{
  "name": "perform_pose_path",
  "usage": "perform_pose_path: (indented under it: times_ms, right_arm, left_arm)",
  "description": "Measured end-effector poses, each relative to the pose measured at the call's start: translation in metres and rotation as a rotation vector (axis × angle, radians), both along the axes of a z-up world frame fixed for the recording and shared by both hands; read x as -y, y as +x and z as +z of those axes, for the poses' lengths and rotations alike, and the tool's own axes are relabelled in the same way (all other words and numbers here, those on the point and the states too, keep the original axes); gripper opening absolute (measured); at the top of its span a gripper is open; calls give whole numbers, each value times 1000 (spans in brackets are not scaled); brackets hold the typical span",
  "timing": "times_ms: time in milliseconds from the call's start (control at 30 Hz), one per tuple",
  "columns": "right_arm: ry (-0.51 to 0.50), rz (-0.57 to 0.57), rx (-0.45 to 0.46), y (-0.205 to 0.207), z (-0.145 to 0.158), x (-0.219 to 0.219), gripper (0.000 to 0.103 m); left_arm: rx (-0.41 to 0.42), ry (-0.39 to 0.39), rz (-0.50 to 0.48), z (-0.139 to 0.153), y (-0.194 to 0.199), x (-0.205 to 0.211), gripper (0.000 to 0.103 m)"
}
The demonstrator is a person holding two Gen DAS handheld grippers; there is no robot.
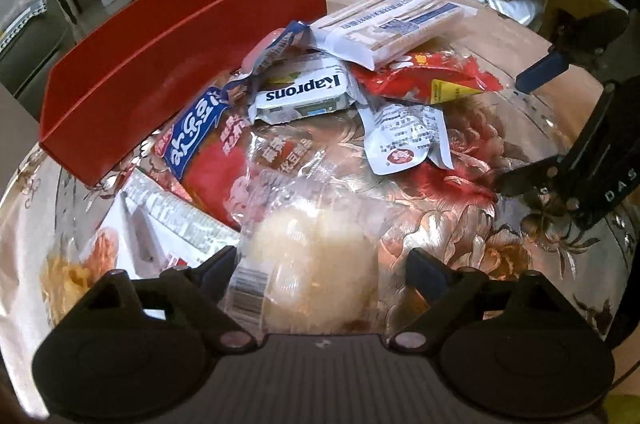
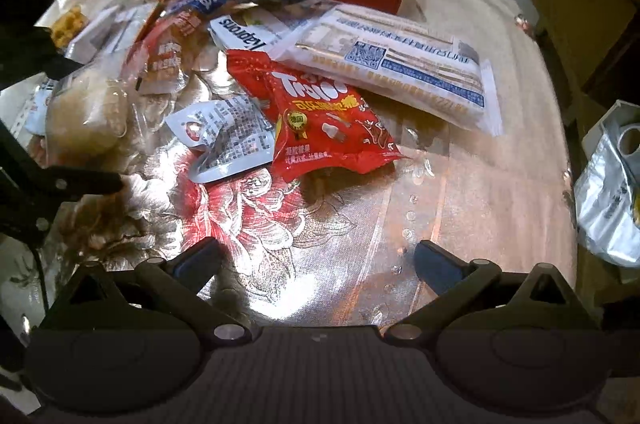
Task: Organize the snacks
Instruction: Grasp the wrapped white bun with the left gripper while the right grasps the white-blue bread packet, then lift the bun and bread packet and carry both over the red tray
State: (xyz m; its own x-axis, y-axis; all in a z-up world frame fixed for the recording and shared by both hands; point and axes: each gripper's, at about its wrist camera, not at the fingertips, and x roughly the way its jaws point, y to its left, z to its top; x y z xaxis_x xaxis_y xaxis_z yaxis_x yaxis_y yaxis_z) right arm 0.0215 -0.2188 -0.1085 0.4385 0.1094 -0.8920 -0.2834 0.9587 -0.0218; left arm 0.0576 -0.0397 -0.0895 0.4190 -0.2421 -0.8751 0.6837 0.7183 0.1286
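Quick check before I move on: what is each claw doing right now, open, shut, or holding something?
Left claw: open, fingers either side of the clear-wrapped bun, not pressing it.
Right claw: open, nothing between its fingers, above the bare tablecloth.

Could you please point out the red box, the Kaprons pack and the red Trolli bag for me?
Red box (image 1: pixel 132 76), left wrist view, on its long inner wall.
Kaprons pack (image 1: pixel 304 94), left wrist view, on the printed name.
Red Trolli bag (image 2: pixel 320 120), right wrist view, on the middle of its front.

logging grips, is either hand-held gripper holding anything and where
Neither holds anything. The left hand-held gripper straddles the clear-wrapped bun, pads not pressing it. The right hand-held gripper is open over bare tablecloth.
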Motion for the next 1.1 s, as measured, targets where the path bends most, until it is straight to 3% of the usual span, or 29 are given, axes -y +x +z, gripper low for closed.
perform_pose_path:
  times_ms: [100, 167, 200, 233, 367, 533, 633, 767, 867, 1000, 1100]
  right_arm:
    - [-13, 55, -23, 1, 1, 0, 103]
    - [-47, 102, -34, 2, 5, 0, 95]
    - [-62, 94, -11, 1, 12, 4, 85]
    - [-76, 79, 16, 1, 20, 9, 84]
    - [-93, 91, 98, 10, 47, 20, 85]
    - [-288, 368, 166, 57, 61, 14, 90]
    - [-357, 519, 108, 93, 62, 9, 90]
    - [-369, 682, -4, 134, 53, -3, 94]
    - [-324, 777, -109, 156, 36, -15, 103]
    - [-171, 746, -249, 180, 17, -12, 103]
    - [-110, 675, -235, 177, 15, 0, 103]
  left_arm:
    - [-14, -7, 25, 2, 1, 1, 79]
    - [-11, -11, 52, 5, 3, 2, 63]
    - [-13, -15, 69, 8, 3, 1, 55]
    - [-27, -27, 87, 10, 5, -1, 53]
    - [-62, -71, 148, 13, 11, -6, 52]
    - [-88, -132, 169, 23, 15, -9, 51]
    - [-110, -170, 175, 27, 18, -12, 51]
    - [-156, -224, 167, 31, 26, -14, 51]
    - [-196, -253, 170, 29, 31, -16, 51]
    - [-238, -271, 188, 25, 37, -19, 51]
    - [-246, -268, 197, 23, 37, -20, 51]
